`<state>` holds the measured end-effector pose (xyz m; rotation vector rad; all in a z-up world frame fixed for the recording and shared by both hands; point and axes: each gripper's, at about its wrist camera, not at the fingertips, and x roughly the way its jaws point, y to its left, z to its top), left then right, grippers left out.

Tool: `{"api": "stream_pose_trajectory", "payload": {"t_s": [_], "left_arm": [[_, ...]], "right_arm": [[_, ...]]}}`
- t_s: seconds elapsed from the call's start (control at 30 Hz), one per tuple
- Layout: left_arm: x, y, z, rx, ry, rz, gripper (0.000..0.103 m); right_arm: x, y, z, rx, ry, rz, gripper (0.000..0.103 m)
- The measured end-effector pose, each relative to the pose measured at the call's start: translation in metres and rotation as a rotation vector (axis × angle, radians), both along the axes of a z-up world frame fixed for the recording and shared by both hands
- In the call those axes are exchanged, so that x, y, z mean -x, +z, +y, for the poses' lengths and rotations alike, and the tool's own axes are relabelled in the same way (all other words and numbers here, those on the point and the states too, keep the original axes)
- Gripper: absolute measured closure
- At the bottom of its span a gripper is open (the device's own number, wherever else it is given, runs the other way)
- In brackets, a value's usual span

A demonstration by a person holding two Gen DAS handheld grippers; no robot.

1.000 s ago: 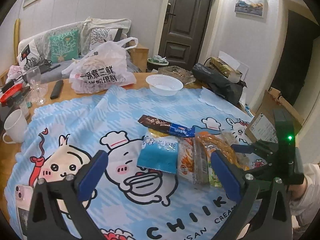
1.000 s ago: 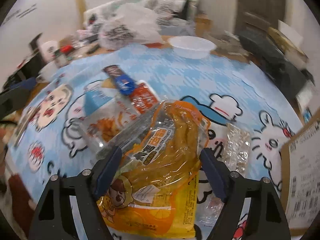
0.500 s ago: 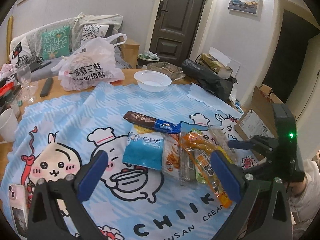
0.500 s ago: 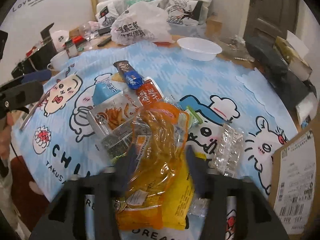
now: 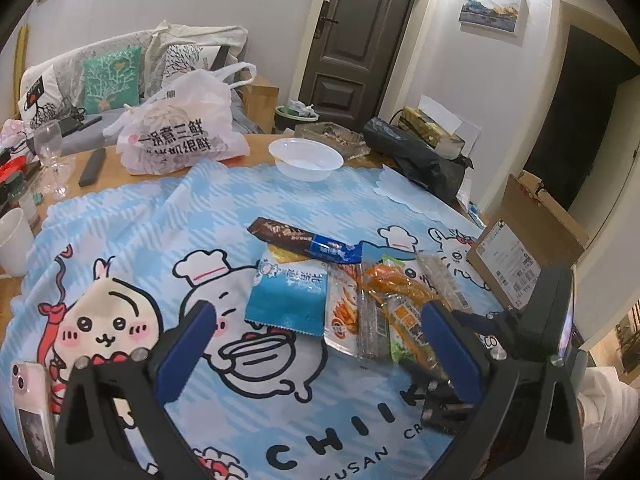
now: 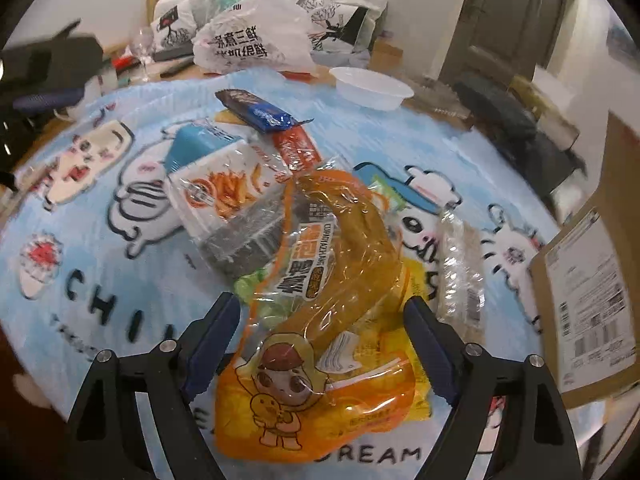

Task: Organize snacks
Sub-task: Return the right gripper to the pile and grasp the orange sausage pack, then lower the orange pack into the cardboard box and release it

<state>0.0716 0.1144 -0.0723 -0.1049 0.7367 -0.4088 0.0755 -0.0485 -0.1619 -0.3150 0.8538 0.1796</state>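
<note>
Tongs on the right (image 6: 322, 344) straddle the orange, crinkly plastic snack pouch with a cartoon child printed on it (image 6: 320, 312); their blue pads stand off either edge of the pouch and the jaws are opening, so nothing is pinched. The pouch lies on top of a heap of other packets on the blue checked cartoon cloth (image 6: 120, 184) that covers the bench. Just beyond it lie a white packet printed with fries (image 6: 224, 192), a dark blue wrapped bar (image 6: 256, 110) and a light blue sachet (image 6: 192, 148), with a clear cellophane sleeve (image 6: 460, 256) just to its right.

The left tongs (image 5: 316, 344) hang wide and empty above the cloth, short of the same row of snacks, well clear of any packet.

Judging by the spread, sorting has hardly begun. To lift the pouch cleanly, the right tongs should settle low around its thicker middle and close gently, since slick film tends to slip and may drag the yellow packet (image 6: 416, 360) beneath it along.
</note>
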Motion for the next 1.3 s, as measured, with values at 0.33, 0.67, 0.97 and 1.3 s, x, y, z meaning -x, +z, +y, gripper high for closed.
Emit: {"api": "stream_pose_trajectory", "payload": {"t_s": [0.33, 0.67, 0.97, 1.3], "left_arm": [[-0.003, -0.009, -0.014, -0.007, -0.050, 0.038, 0.001], [0.003, 0.014, -0.039, 0.164, -0.192, 0.041, 0.002], [0.021, 0.077, -0.098, 0.173, -0.303, -0.066, 0.043], [0.008, 0.130, -0.207, 0.105, -0.384, -0.137, 0.062]], "right_arm": [[0.003, 0.013, -0.019, -0.073, 0.067, -0.025, 0.041], [0.025, 0.065, -0.019, -0.279, 0.279, -0.087, 0.042], [0.056, 0.134, -0.034, -0.370, 0.459, -0.221, 0.041], [0.050, 0.180, -0.126, -0.377, 0.420, -0.284, 0.041]]}}
